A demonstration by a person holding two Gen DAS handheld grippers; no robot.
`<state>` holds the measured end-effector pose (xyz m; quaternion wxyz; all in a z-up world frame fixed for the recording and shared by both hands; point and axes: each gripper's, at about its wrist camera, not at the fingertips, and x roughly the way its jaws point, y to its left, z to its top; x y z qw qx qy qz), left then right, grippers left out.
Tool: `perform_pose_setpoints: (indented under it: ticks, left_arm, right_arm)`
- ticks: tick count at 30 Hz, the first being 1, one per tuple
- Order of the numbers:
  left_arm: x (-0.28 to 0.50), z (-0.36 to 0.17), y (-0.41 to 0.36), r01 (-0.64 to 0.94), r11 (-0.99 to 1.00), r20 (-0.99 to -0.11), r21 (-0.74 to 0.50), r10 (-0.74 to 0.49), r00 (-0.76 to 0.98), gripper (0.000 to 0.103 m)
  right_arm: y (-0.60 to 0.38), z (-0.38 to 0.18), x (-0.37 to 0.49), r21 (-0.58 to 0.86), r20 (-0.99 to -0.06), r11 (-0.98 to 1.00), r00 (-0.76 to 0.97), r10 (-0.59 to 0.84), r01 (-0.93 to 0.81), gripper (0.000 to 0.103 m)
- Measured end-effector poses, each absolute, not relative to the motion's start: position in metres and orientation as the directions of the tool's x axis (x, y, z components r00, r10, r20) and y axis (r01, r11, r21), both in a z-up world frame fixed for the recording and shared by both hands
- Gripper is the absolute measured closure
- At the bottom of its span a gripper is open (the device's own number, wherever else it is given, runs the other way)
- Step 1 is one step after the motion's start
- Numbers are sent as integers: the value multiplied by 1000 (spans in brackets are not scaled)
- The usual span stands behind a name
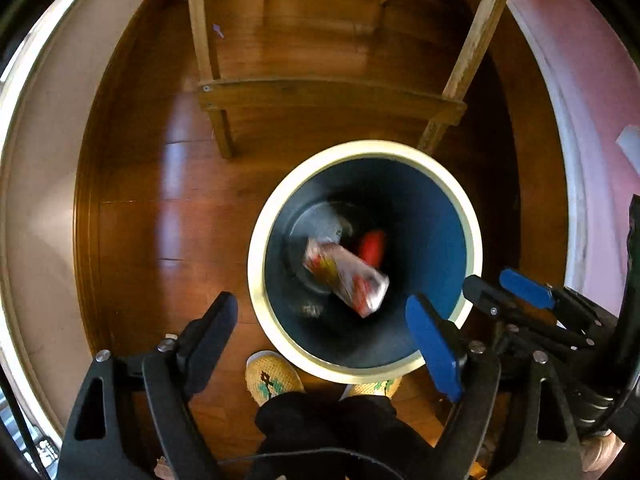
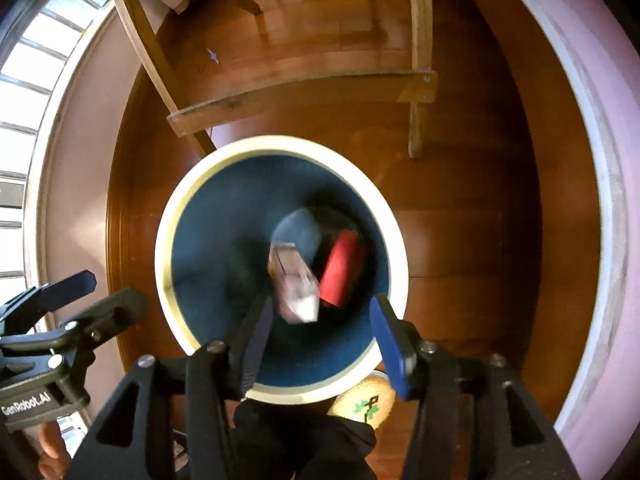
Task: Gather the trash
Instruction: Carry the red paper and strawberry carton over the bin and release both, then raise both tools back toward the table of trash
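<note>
Scene: I look straight down from both wrist cameras into a round dark-blue waste bin with a cream rim, standing on a polished reddish wooden floor.
Left claw: spread wide, nothing between its black fingers; it hangs above the bin's near rim.
Right claw: also spread, holding nothing, over the near side of the bin's mouth.
Trash: a crumpled, blurred silver-and-red wrapper is inside the bin; I cannot tell if it has landed.
Also in the bin: a red cylindrical can lies just beside the wrapper.
Surroundings: a light wooden chair frame stands just behind the bin.
Operator: yellow knitted slippers sit at the bin's near edge.
</note>
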<state>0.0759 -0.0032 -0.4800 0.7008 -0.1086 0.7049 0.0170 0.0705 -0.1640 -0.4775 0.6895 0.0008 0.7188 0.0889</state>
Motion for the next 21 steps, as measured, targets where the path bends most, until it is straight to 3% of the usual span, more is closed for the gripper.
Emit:
perform_pose_setpoints:
  ticks: [6,21]
  left_arm:
    - [69,-427,-1,-190,974,-991,-122,-111,69,18]
    - [50,-189,12,-37,997,-959,-73,-60,277,18]
  right_arm:
    - [-163,-431,73,110,-994,988,2,111,-105,52]
    - [-141,-218,61,87,-985,994,143,97,-71,52]
